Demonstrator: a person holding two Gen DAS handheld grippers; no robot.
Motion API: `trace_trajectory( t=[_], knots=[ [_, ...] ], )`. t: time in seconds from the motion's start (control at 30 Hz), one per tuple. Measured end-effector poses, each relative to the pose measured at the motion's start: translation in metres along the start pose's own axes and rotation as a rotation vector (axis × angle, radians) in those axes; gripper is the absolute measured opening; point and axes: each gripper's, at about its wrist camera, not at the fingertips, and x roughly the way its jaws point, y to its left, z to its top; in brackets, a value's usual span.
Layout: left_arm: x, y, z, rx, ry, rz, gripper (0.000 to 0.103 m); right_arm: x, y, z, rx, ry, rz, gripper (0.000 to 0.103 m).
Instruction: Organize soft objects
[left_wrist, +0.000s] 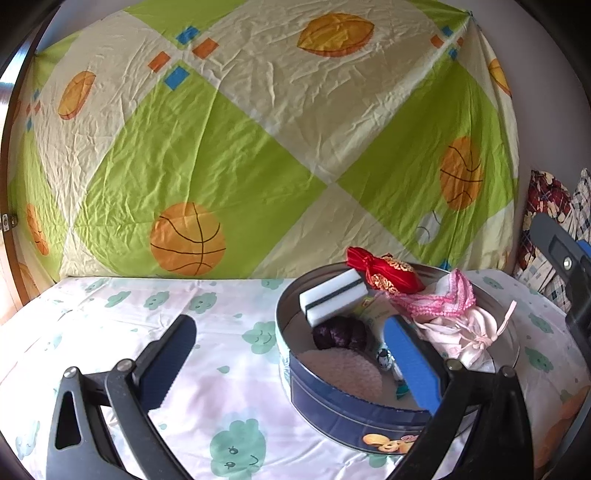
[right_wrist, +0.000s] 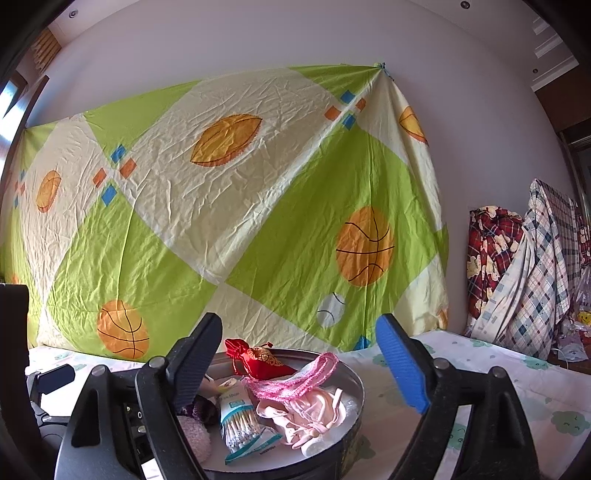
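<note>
Both grippers were spread and held nothing. The left gripper (left_wrist: 295, 354) had its right finger over the tin (left_wrist: 332, 406), which lay ahead and to its right on the sheet. The right gripper (right_wrist: 306, 365) hung above the tin (right_wrist: 354, 373), nearer its contents. Inside lay swabs (right_wrist: 240, 417), a pink pouch (right_wrist: 314, 410), a tilted sponge (left_wrist: 332, 295) and, farthest, a red pouch (left_wrist: 388, 273) lying left-to-right.
</note>
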Motion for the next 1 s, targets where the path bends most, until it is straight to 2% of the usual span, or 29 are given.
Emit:
trace_trajectory(
  t=[0.47,1.0],
  knots=[
    [-0.0039,-0.0007,-0.0008,0.0,-0.015,0.017,0.103,-0.0036,-0.0003,0.0007,-0.001,-0.02,-0.013,0.09],
    [-0.001,0.0011,-0.0004,-0.003,0.003,0.02,0.103,-0.0041,-0.0059,0.0005,0.011,-0.015,-0.037,0.091]
  ],
)
